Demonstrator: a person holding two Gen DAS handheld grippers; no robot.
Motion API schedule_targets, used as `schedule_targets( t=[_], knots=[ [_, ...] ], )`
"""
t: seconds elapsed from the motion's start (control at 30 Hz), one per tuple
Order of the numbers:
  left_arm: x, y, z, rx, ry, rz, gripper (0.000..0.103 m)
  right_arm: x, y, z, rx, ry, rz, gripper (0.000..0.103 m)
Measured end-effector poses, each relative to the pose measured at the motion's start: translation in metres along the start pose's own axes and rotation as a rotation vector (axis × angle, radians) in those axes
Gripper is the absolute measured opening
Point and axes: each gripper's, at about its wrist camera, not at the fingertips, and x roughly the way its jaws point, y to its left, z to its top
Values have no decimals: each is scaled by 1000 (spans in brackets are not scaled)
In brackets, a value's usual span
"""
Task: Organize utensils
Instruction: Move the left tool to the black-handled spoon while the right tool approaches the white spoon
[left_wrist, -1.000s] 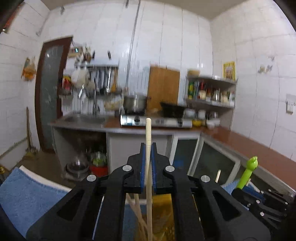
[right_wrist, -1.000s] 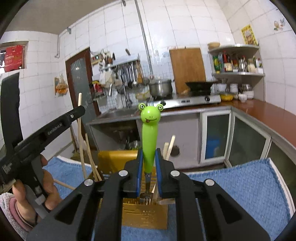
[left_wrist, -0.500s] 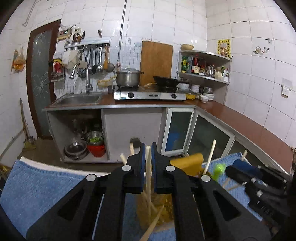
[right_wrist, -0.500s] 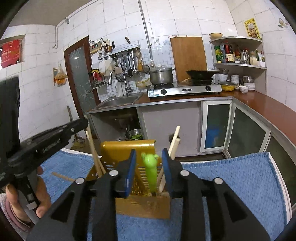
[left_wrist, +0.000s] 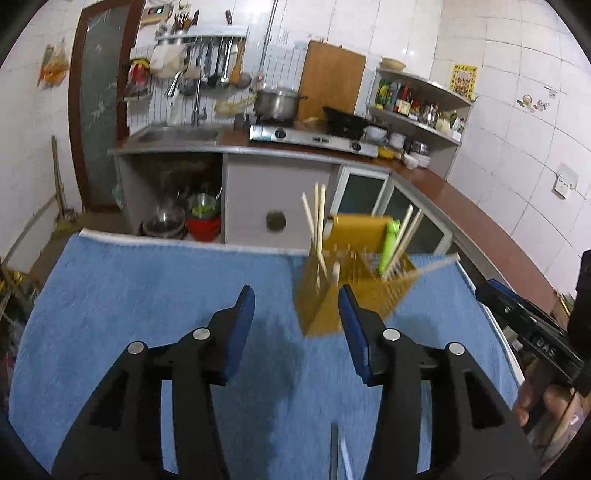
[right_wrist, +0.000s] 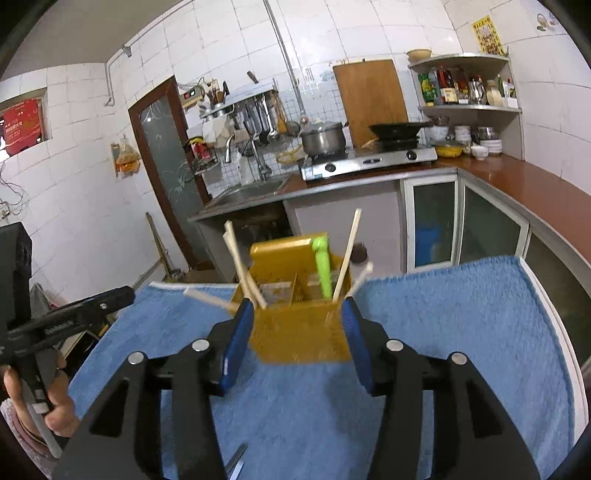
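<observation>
A yellow perforated plastic utensil caddy (right_wrist: 301, 325) is seen standing upright on a blue terry towel (right_wrist: 461, 332) spread over the tabletop, in a white-tiled kitchen. Several pale wooden chopsticks (right_wrist: 347, 254) are held in its compartments, leaning outward at different angles, and a utensil with a bright green plastic handle (right_wrist: 322, 271) is stood in a rear compartment beside them. One more chopstick appears to jut out sideways from the caddy's left side in the right wrist view; whether it rests in a compartment or against the wall cannot be told through the blur.

The left gripper (left_wrist: 297, 317) is shown with its blue-padded black fingers (left_wrist: 240, 328) spread apart and nothing between them; its jaws have just been opening. It is aimed at bare towel just left of the caddy. The right gripper (right_wrist: 297, 339) is likewise released and empty, its jaws having just been opening too, with the caddy framed beyond its fingertips but not touched.

The step in hand is judged to be the let-go and pull-back after a chopstick and the green-handled utensil are lodged in the caddy. A thin metallic object, possibly another utensil, is glimpsed at the bottom edge of both views. If so, the next move calls for a lowered reach to it, with the fingers closed across its narrow shaft.
</observation>
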Motion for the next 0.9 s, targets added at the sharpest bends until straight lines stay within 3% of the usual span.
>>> schedule_targets(
  t=[0.2,0.4,0.67,0.9],
  knots=[
    [-37,12,-46,33,70,29,46,-20,21,-41,-28,74,3,49],
    [-45,23,-95,73,153,90,46,-16,39,-89,-47,140,17,49],
    [-26,38,-139,50,186,122,54,-1,49,-144,-72,230,-37,49],
    [19,33,-152,5,265,75,54,21,44,-163,-29,315,-64,49]
  ],
)
